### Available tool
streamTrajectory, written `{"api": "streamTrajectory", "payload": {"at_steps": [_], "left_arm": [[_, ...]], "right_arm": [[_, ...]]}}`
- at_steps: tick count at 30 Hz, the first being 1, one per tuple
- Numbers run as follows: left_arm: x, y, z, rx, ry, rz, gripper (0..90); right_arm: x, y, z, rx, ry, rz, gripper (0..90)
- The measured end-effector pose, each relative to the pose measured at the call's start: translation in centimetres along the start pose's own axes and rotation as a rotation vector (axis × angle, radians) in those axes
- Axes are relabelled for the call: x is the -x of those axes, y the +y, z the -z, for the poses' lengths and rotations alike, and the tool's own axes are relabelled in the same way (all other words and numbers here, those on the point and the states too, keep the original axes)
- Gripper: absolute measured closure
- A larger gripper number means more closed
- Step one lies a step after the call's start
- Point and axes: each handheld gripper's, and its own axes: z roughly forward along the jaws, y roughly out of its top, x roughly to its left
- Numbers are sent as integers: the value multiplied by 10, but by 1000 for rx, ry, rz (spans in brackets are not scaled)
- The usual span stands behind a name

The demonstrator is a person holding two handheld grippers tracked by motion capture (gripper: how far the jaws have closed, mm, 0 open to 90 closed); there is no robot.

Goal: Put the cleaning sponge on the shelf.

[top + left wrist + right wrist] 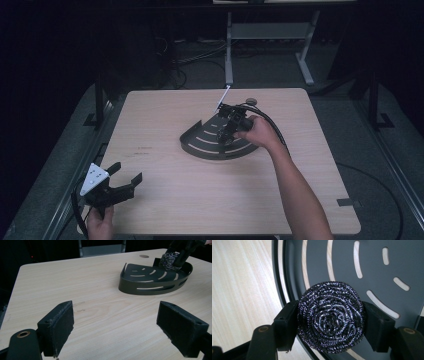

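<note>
The right gripper (330, 322) has its two black jaws pressed against either side of a round, coiled steel-wool scouring pad (330, 316), dark and glinting silver (its spiral of wire loops faces the right gripper view head-on). The pad is clamped between the pads, held over the floor of a dark grey, fan-shaped metal caddy tray with curved slots cut through it (372, 262); whether it touches that floor I cannot tell. In the high view the same gripper (230, 125) sits over the tray (197, 145), near its back corner, with the person's right hand (257, 131) wrapped around it and the forearm running in from the lower right. From the left gripper view the pad (170, 261) hangs at the far end of the tray (140, 285), close to its upright back wall.

The tray rests flat on a pale wooden table (165, 185), slightly beyond its middle.

The left gripper (126, 176) is well apart from all this, at the near left corner of the table, held in the left hand (100, 225). Its jaws stand wide apart with only bare tabletop between them.

A thin white stick (222, 99) juts up behind the right gripper.
</note>
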Motion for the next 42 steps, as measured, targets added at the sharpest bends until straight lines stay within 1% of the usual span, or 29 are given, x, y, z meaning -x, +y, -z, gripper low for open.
{"api": "streamTrajectory", "payload": {"at_steps": [4, 5, 11, 21, 24, 26, 33, 34, 37, 40, 42], "left_arm": [[0, 0, 0, -1, -2, 0, 137], [0, 0, 0, -4, -2, -4, 137], [0, 0, 0, 0, -2, 1, 137], [-1, 0, 0, 4, -3, 5, 137], [-1, 0, 0, 5, -5, 6, 137], [-1, 0, 0, 5, -4, 6, 137], [-1, 0, 1, 4, -3, 3, 137], [-1, 0, 1, 4, -3, 4, 137], [-2, 0, 1, 4, -3, 3, 137], [-2, 0, 1, 5, 0, 5, 137], [-2, 0, 1, 5, 1, 7, 137]], "right_arm": [[0, 1, -2, -2, 0, 4, 342], [0, 1, -3, -1, 2, 1, 342], [3, 3, -6, -3, 2, -6, 341], [9, 4, -14, 0, 0, -34, 341], [11, 5, -19, -9, 3, -45, 341], [13, 5, -22, -2, 4, -51, 341], [14, 7, -28, -2, -3, -61, 341], [15, 7, -29, 1, -1, -70, 341], [15, 8, -31, -1, -7, -70, 341], [17, 8, -33, -3, -14, -85, 341], [17, 8, -34, -1, -11, -90, 341]]}}
